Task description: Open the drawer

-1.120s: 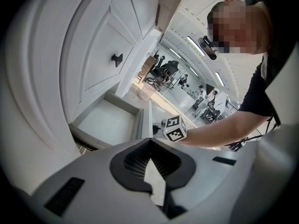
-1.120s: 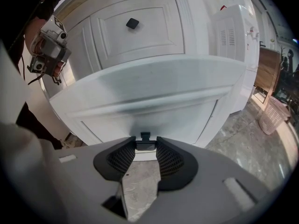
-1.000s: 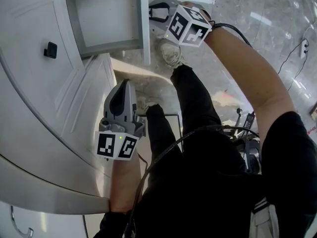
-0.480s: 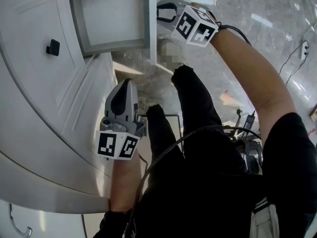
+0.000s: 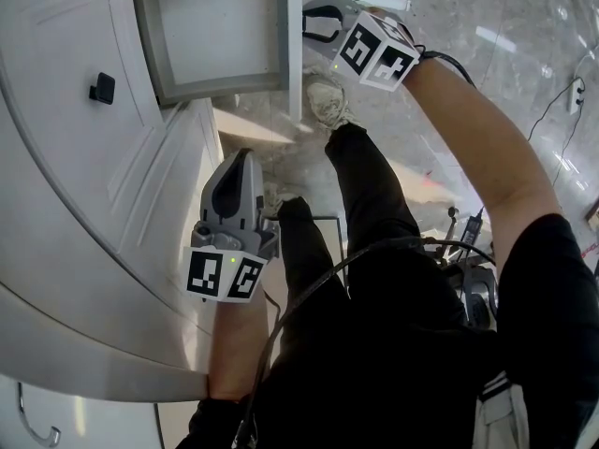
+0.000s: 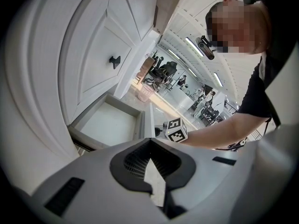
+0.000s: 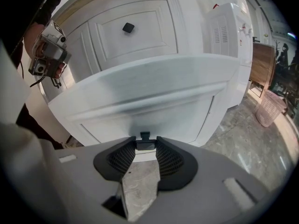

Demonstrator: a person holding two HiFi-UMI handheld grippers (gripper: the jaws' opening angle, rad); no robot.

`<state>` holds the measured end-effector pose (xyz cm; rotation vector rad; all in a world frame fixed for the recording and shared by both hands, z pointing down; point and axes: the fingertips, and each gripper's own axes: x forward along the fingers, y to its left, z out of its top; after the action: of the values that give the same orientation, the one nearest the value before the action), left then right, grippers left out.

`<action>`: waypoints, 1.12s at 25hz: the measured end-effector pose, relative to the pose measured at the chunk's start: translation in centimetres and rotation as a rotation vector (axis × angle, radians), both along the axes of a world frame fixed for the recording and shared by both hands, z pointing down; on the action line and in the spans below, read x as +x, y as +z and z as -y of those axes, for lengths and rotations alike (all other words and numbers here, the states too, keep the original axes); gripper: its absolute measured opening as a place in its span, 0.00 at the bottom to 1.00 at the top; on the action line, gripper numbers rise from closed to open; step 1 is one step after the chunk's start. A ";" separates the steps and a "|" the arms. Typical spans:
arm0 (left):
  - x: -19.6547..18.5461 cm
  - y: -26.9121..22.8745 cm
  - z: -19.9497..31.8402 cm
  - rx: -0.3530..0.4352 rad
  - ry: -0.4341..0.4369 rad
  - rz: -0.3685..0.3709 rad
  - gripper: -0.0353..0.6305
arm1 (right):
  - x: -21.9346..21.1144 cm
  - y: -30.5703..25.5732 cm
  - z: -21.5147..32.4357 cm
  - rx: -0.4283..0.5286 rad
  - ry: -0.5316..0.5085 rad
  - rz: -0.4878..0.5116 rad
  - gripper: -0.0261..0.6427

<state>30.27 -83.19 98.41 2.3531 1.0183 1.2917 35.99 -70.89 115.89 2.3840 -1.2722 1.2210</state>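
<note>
The white drawer [image 5: 220, 26] stands pulled out of the white cabinet, its inside bare. My right gripper [image 5: 311, 23] is at the drawer's front panel [image 5: 294, 36]. In the right gripper view its jaws [image 7: 145, 144] are closed on the small black knob [image 7: 145, 140] of that front panel [image 7: 154, 101]. My left gripper [image 5: 240, 165] hangs lower beside the cabinet door, shut and holding nothing. In the left gripper view its tips [image 6: 149, 143] meet, with the open drawer [image 6: 112, 125] beyond them.
A shut drawer above carries another black knob [image 5: 101, 88]. The person's legs and a shoe [image 5: 325, 101] stand on the marble floor right beside the open drawer. Cables and gear lie at the right. A wicker basket [image 7: 268, 108] stands on the floor farther off.
The drawer front and my right gripper have shifted a little to the right in the head view, so the drawer is out slightly farther. The left gripper has stayed where it was.
</note>
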 end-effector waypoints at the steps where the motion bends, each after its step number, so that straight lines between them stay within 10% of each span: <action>1: 0.0 0.0 -0.1 -0.002 0.002 -0.001 0.05 | 0.0 -0.1 0.0 -0.004 0.005 0.002 0.24; 28: -1.2 -3.6 -1.6 -0.021 0.061 -0.038 0.05 | -0.8 -2.7 -2.0 -0.054 0.126 0.014 0.25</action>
<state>29.10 -81.59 94.77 2.3572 1.1181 1.2558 35.19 -68.92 113.17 2.4532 -1.0930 1.2910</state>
